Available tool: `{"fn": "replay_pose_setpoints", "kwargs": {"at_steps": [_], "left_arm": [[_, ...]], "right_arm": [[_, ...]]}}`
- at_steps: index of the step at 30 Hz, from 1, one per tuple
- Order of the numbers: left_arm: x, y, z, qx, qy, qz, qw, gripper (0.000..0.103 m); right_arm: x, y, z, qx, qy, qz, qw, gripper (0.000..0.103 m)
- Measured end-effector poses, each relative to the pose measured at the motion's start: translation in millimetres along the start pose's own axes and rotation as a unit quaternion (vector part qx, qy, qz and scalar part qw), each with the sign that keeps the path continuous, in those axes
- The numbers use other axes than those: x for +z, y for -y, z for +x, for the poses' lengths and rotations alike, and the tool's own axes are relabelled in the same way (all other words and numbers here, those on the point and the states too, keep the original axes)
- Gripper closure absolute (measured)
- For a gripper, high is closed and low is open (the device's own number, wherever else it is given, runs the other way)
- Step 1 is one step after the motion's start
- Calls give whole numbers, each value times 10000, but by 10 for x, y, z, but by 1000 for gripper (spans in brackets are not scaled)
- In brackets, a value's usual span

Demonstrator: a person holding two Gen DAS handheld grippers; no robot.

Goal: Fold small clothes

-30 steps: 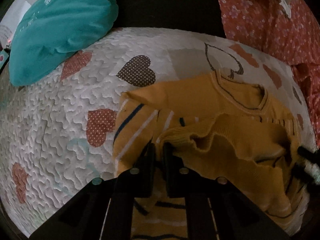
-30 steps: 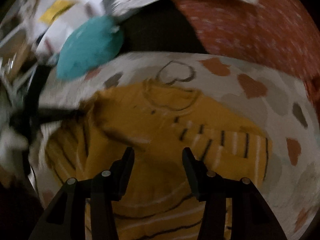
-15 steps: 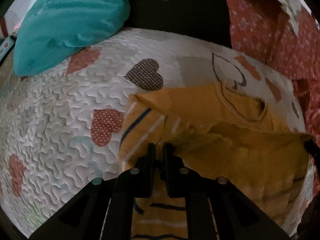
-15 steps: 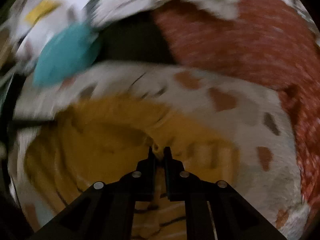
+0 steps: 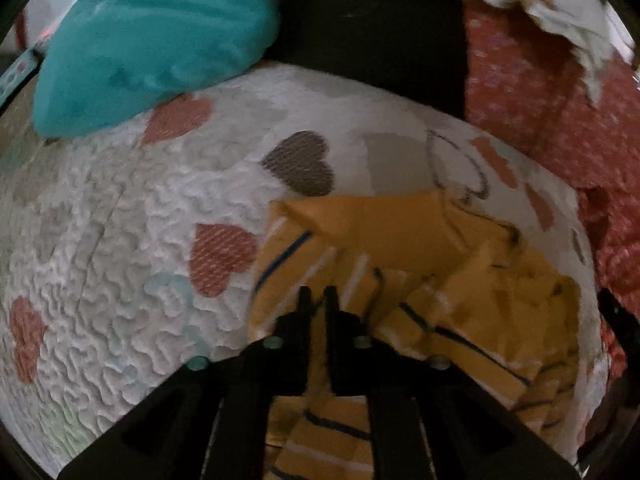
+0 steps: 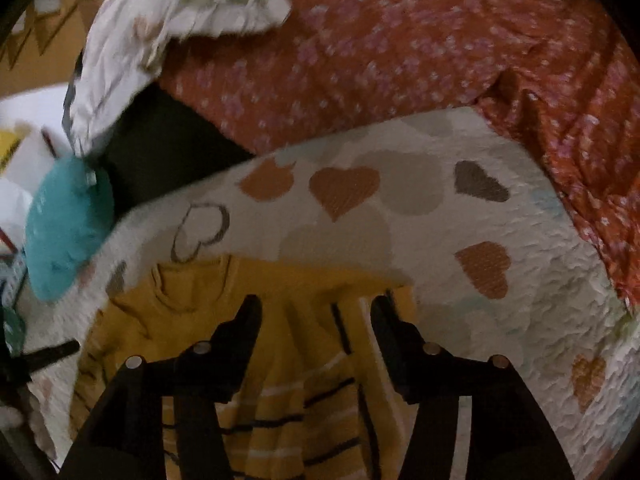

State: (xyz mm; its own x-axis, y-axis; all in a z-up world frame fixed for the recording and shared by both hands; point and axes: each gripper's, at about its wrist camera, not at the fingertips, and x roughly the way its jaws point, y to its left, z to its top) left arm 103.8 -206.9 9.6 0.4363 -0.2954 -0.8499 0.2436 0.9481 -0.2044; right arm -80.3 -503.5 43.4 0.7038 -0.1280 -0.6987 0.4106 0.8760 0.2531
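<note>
Bed quilt [image 5: 120,240], white with hearts, fills both views. Teal pillow [image 5: 152,40] upper left; orange flowered cloth [image 6: 380,60] along upper right. Yellow striped sweater [image 5: 400,232] lies crumpled at lower centre. Left tool [image 5: 315,294] opening, a sweater fold between its jaws. Right tool [image 6: 316,308] opening, released, over sweater.

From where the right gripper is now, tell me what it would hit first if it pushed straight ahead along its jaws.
Most likely the yellow striped sweater, which lies directly ahead of and below the right gripper. Its jaws are opening, with no fabric pinched between them. Past the sweater is the heart-print quilt. Depth is hard to judge here.
</note>
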Motion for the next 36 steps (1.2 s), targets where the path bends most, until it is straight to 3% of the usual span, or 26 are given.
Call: {"fn": "replay_pose_setpoints", "kwargs": {"at_steps": [3,5,9,10,12,14,18,24,25,26,27,31,34,36], "left_arm": [[-21,190,-39,-329,111,251,9991,57],[-39,387,0,-461,93,549,9974,48],[-103,698,246,-92,-146,1095,9938,44],[-120,723,314,54,-254,1146,9931,46],[-126,735,433,278,-454,1133,9921,97],[-88,669,459,282,-499,859,9947,97],[27,487,305,525,-229,353,9977,97],[103,210,222,720,-115,-147,9972,97],[94,188,227,717,-122,-165,9972,97],[88,201,237,735,-126,-155,9971,97],[81,206,239,753,-128,-135,9970,97],[90,205,266,693,-162,-118,9974,97],[92,142,189,353,-165,-192,9991,93],[99,75,114,104,-163,-266,9995,92]], "right_arm": [[-18,46,-56,97,-100,131,9998,42],[-28,80,-83,107,-142,166,9997,42],[-22,199,-137,163,-194,244,9994,42],[-21,218,-139,184,-214,247,9993,42],[-44,214,-139,249,-299,153,9991,42],[-84,163,-123,314,-421,-76,9986,42],[-203,11,-53,281,-718,-689,9946,42],[-409,-138,169,654,-1215,-860,9867,45],[-448,-184,235,609,-1308,-978,9847,74],[-486,-230,298,436,-1376,-1108,9833,94],[-505,-253,351,214,-1366,-1147,9837,96],[-400,-128,369,35,-1034,-576,9930,96],[-331,46,371,89,-895,26,9959,95],[-333,156,415,272,-1033,399,9935,93]]}}
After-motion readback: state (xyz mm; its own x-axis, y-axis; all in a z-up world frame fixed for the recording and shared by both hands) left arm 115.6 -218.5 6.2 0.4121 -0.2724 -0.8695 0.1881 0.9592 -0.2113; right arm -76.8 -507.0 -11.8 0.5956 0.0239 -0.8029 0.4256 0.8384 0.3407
